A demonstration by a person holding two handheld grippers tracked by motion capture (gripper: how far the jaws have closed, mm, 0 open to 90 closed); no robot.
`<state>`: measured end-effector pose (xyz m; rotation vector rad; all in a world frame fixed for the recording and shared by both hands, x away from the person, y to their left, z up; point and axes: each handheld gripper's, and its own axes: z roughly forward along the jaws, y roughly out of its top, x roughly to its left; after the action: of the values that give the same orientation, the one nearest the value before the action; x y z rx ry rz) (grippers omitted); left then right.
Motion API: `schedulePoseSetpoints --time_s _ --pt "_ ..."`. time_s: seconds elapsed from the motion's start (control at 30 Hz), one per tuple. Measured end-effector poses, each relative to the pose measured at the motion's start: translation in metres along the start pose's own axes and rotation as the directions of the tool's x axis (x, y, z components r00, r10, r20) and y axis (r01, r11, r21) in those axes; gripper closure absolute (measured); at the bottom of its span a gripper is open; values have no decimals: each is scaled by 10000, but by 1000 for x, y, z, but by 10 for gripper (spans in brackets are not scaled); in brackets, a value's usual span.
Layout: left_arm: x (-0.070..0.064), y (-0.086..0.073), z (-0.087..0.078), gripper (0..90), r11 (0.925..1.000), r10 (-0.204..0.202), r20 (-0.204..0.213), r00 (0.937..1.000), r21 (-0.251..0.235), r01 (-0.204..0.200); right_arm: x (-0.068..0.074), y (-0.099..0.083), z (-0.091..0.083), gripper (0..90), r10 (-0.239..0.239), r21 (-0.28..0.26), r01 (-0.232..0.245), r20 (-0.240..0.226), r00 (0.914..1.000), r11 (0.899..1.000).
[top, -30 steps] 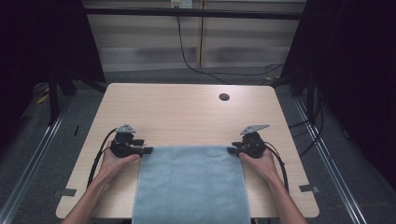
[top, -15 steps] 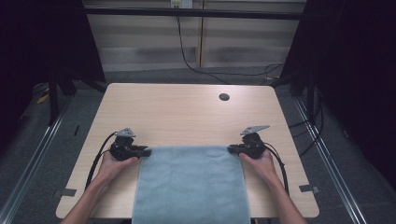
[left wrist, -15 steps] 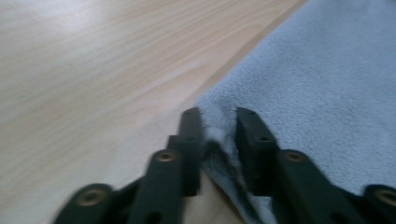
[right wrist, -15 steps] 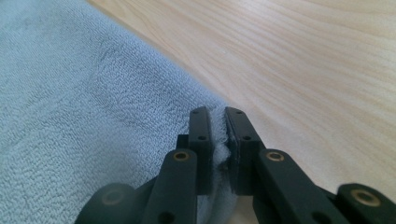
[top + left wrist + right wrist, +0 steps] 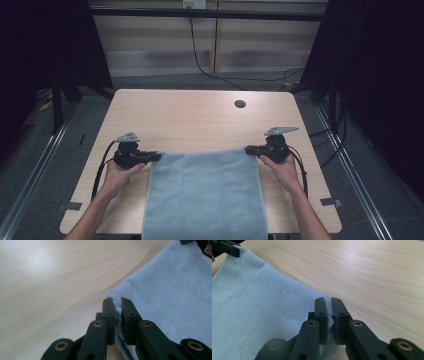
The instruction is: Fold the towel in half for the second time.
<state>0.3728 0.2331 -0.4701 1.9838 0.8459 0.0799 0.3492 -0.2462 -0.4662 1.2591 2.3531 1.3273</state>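
A blue towel (image 5: 205, 192) lies flat on the worktop (image 5: 190, 117), its near end hanging over the front edge. The left gripper (image 5: 152, 157) has its jaws pinched on the towel's far left corner; the right gripper (image 5: 249, 149) has its jaws pinched on the far right corner. A dark round hole (image 5: 240, 104) sits well beyond the towel. Cables (image 5: 210, 67) trail across the floor behind.

There is 1 light-blue towel (image 5: 205, 195) on 1 wooden table (image 5: 190, 120). 2 grippers are in use: 1 left gripper (image 5: 154, 157) and 1 right gripper (image 5: 250, 149) (each with 2 black jaws, closed on a towel corner). 2 hands hold them. The tabletop has 1 round dark hole (image 5: 240, 104).
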Motion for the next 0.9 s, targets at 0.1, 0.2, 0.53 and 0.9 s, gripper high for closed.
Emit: schedulePoseSetpoints --time_s 0.1,0.2,0.53,0.9 --pt "0 15 -5 832 9996 162 -173 9997 -211 -165 -2 13 -7 846 -116 -242 118 96 9999 9996" --pt "2 30 -6 834 9984 79 -315 9995 -553 -97 -2 29 -16 847 -89 -659 105 244 9997 9978" --pt "6 66 -10 832 9977 347 -549 9979 -568 -378 -8 61 -22 850 -133 -1166 179 398 9991 9930" --pt "4 105 -31 836 9840 306 -961 9949 -1720 -468 -14 108 -41 855 -289 -1630 446 975 9948 9856"
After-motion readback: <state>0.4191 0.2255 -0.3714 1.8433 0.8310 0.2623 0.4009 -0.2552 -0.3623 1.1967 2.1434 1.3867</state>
